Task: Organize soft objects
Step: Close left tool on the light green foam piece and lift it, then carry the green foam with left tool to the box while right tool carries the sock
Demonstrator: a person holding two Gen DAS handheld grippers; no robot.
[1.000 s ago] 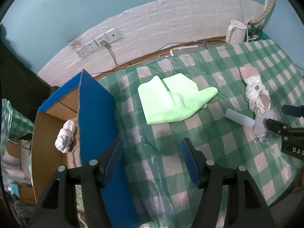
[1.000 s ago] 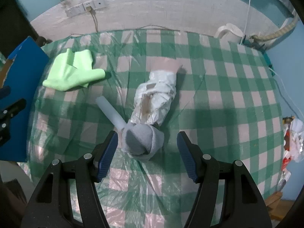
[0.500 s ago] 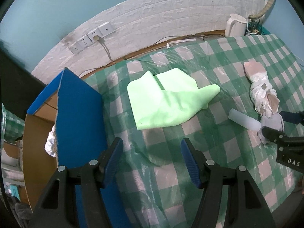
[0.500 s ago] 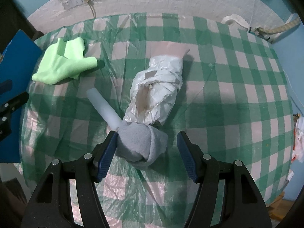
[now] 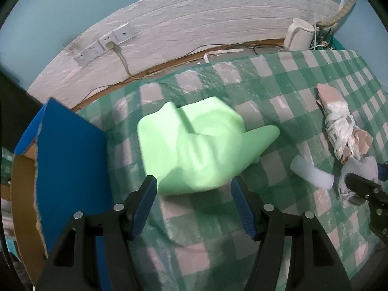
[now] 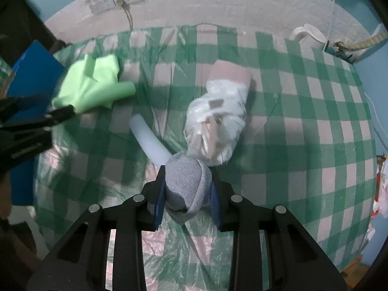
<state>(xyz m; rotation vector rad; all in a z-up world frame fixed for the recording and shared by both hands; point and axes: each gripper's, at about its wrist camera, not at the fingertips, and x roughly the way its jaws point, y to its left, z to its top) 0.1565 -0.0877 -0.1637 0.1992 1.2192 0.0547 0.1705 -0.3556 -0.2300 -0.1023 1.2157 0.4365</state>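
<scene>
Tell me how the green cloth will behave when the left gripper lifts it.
The green cloth lies in soft folds, so it will probably droop. It looks thin, likely light. The open left gripper may catch only one layer.

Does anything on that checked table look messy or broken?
Yes. The plastic-wrapped bundle looks torn open, brown showing through. The blue box beside the table has a ragged, ripped cardboard edge.

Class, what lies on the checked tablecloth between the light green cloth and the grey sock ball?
A white foam tube lies between the light green cloth and the grey sock ball, clearest in the right wrist view.
</scene>
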